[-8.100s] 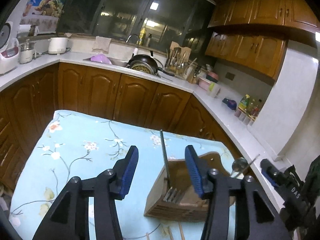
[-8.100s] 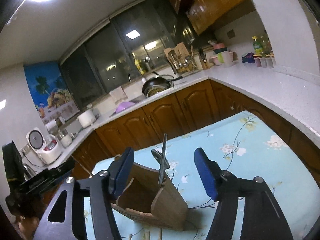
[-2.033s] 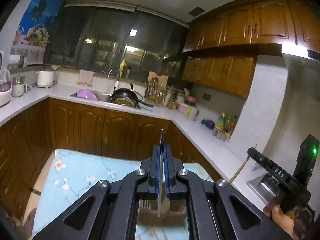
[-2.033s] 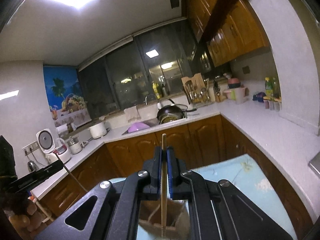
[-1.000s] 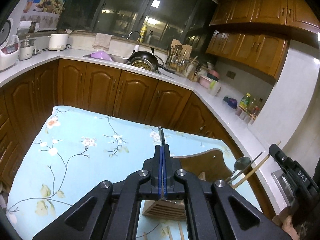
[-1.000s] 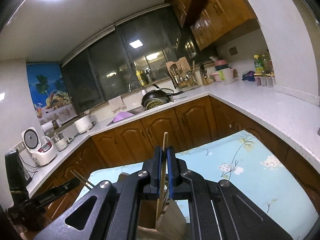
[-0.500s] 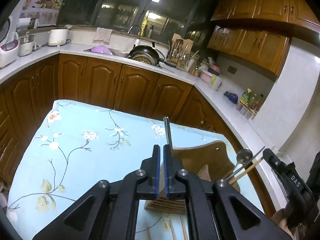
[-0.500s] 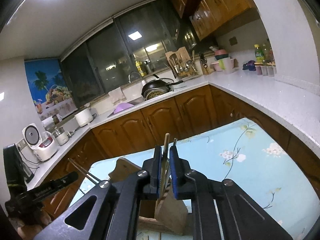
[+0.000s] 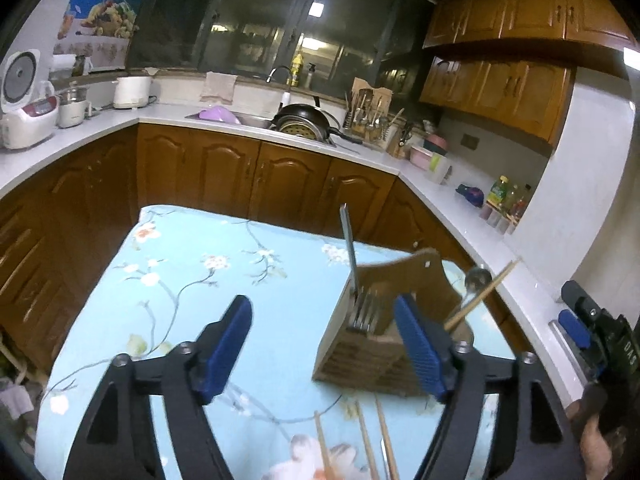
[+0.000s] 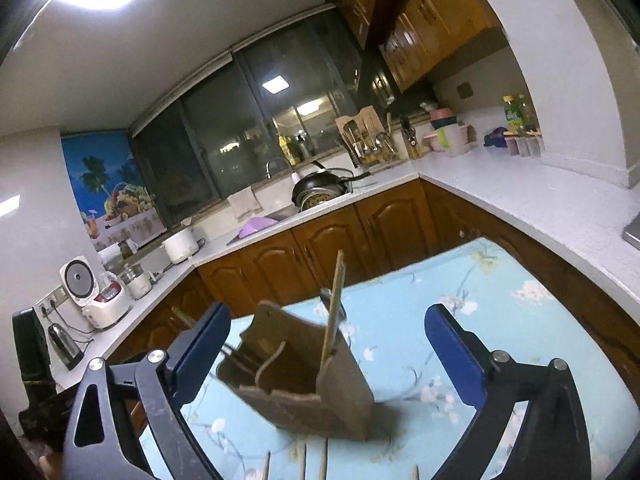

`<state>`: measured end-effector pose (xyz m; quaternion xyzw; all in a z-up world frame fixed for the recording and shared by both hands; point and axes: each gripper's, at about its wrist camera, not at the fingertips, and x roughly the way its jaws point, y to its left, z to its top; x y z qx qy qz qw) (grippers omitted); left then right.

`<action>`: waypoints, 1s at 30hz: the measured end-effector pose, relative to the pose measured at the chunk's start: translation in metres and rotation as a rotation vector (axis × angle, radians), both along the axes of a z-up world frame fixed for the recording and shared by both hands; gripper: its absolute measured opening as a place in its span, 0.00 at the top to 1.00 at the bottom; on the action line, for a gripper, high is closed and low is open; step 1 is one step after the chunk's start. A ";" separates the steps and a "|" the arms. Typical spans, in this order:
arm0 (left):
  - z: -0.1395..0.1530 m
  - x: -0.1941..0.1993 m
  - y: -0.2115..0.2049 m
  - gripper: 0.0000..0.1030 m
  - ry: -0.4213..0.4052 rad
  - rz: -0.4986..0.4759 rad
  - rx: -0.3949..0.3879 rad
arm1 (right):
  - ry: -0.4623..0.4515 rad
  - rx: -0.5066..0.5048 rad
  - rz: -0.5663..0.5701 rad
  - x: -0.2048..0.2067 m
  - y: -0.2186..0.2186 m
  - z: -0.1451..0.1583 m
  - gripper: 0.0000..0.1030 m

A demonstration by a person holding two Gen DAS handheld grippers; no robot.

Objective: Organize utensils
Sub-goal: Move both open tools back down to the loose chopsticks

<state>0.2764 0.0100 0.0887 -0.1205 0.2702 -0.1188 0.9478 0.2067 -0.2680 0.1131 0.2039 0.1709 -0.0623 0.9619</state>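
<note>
While the left gripper (image 9: pixel 324 344) is opening with nothing between its pads, the fork (image 9: pixel 354 276) stands free in the wooden holder (image 9: pixel 384 320), just ahead of the right finger; loose chopsticks (image 9: pixel 376 440) lie below the fingers on the tablecloth (image 9: pixel 180 264). From the right wrist view, the right gripper (image 10: pixel 332 356) is opening too, released, and a chopstick (image 10: pixel 334 304) leans in the holder between the fingers. I think a careless retreat could clip the holder and tip it.

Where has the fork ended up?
In the left wrist view the fork stands tines-down in the wooden holder on the floral cloth, right of centre.
</note>
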 end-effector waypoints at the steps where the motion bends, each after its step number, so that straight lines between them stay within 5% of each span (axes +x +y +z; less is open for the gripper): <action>1: -0.001 -0.008 0.000 0.27 0.001 0.000 0.006 | 0.004 0.001 0.002 -0.007 0.000 -0.002 0.04; 11: -0.015 -0.077 0.007 0.21 0.062 0.015 0.047 | 0.093 -0.037 -0.006 -0.066 0.009 -0.028 0.03; 30: -0.042 -0.118 0.017 0.18 0.206 -0.011 0.079 | 0.248 -0.024 0.025 -0.106 0.032 -0.093 0.03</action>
